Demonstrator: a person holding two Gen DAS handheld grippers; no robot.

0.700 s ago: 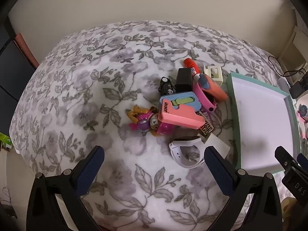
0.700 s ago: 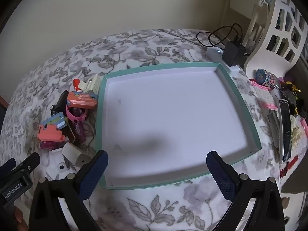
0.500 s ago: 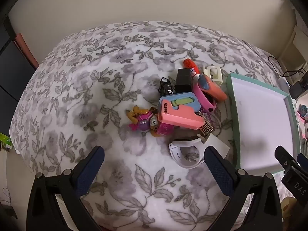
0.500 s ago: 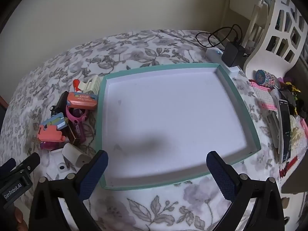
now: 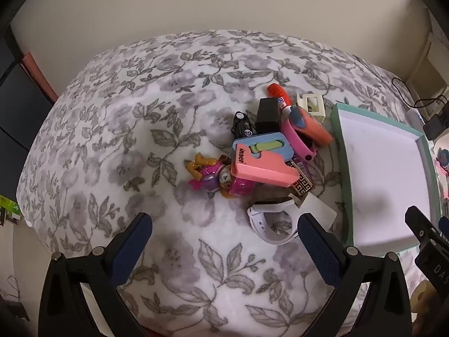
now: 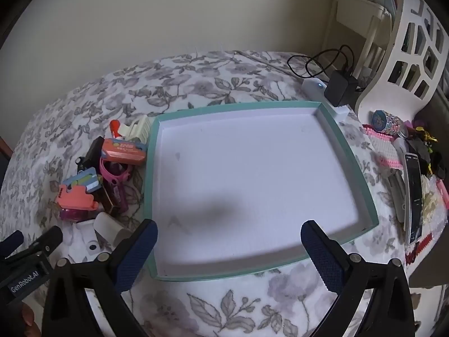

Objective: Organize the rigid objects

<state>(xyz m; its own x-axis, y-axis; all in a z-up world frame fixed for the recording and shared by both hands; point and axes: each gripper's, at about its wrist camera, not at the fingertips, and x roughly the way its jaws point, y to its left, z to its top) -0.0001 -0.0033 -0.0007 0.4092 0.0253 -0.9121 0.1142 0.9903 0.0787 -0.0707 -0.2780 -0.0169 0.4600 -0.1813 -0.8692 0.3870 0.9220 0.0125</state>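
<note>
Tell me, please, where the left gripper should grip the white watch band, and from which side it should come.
Grip the white watch band on its near curved strap, coming from above with the left gripper. The loop lies flat and open on the bedspread at the pile's near edge, so one finger probably fits inside it and one outside.

Plain cream wall fills the upper frame; a grey floral bedspread covers the bed below; white lattice furniture stands upper right.

left wrist: above the bed's near edge, facing the pile of objects | right wrist: close over tray | shared: pile, tray's left rim
</note>
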